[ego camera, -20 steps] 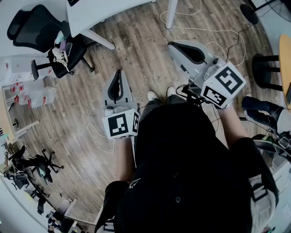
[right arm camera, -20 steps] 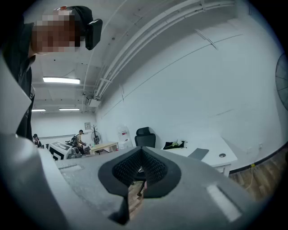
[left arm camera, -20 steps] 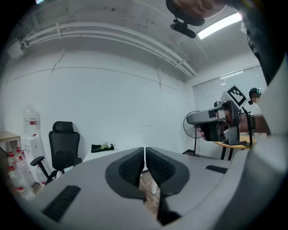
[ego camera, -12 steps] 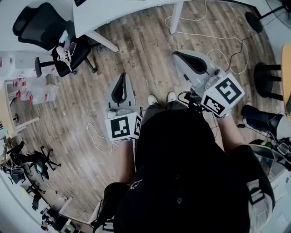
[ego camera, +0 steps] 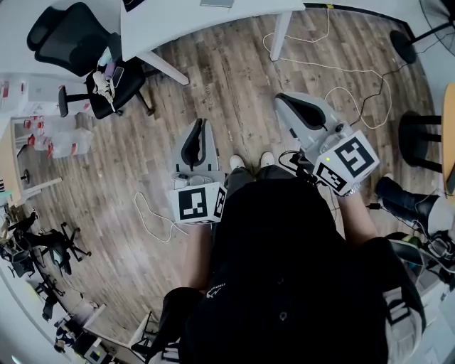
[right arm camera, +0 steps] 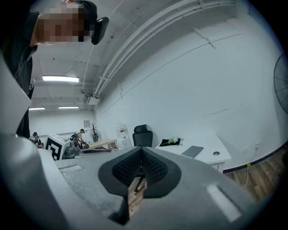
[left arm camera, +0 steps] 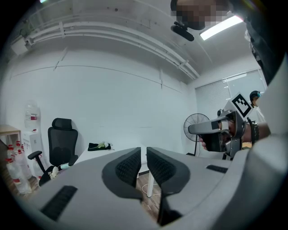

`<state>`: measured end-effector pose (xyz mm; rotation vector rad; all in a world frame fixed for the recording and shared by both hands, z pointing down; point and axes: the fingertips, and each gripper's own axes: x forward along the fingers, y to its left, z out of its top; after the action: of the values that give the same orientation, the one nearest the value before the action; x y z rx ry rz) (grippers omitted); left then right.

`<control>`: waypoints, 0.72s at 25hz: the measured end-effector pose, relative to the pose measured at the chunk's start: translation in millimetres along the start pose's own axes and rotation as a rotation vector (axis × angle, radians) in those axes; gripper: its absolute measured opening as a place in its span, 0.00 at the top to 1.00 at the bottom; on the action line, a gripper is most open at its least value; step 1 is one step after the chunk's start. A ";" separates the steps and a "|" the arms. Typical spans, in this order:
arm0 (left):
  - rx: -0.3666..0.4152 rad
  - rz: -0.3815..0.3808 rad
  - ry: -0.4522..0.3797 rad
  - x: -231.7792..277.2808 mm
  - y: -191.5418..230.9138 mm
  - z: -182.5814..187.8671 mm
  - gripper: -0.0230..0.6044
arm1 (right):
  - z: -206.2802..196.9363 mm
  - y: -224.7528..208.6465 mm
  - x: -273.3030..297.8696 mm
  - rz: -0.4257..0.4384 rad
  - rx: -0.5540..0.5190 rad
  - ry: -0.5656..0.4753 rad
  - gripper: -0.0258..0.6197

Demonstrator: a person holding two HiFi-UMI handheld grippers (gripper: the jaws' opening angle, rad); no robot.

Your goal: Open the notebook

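A flat grey notebook (right arm camera: 192, 151) lies shut on the white desk (right arm camera: 211, 161) ahead; in the head view only its edge (ego camera: 215, 3) shows at the top of the desk (ego camera: 178, 25). Both grippers hang in the air over the wooden floor, well short of the desk. My left gripper (ego camera: 201, 124) (left arm camera: 143, 152) is shut, with only a thin slit between its pads and nothing in it. My right gripper (ego camera: 281, 98) (right arm camera: 141, 151) is shut and empty too. In the left gripper view the right gripper (left arm camera: 216, 132) shows at the right.
A black office chair (ego camera: 78, 50) stands left of the desk, with a dark cloth (left arm camera: 100, 146) lying on the desk top. White cables (ego camera: 334, 67) trail over the floor. A black stool (ego camera: 419, 135) and another person's leg (ego camera: 405, 199) are at the right. A fan (left arm camera: 194, 128) stands behind.
The desk, chair and floor have slid lower in the head view, so more of the desk top shows. Both grippers stay held out in front, jaws unchanged.
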<state>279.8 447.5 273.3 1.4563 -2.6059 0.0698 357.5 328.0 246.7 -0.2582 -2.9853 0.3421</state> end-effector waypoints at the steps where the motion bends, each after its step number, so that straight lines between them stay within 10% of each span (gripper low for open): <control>1: -0.003 -0.007 0.000 1.2 -3.8 -0.4 0.89 | -1.1 -1.2 -1.3 -0.002 -0.007 0.002 0.95; 3: -0.011 -0.022 0.001 3.1 -9.5 -2.5 0.77 | -3.6 -1.9 -3.4 -0.002 -0.019 0.003 0.95; 18: -0.030 -0.021 -0.009 13.7 -30.6 -7.6 0.75 | -15.4 -13.3 -29.1 -0.028 -0.001 0.010 0.95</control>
<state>299.7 420.7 281.9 1.4774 -2.5869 0.0212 386.1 313.1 261.7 -0.2176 -2.9768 0.3347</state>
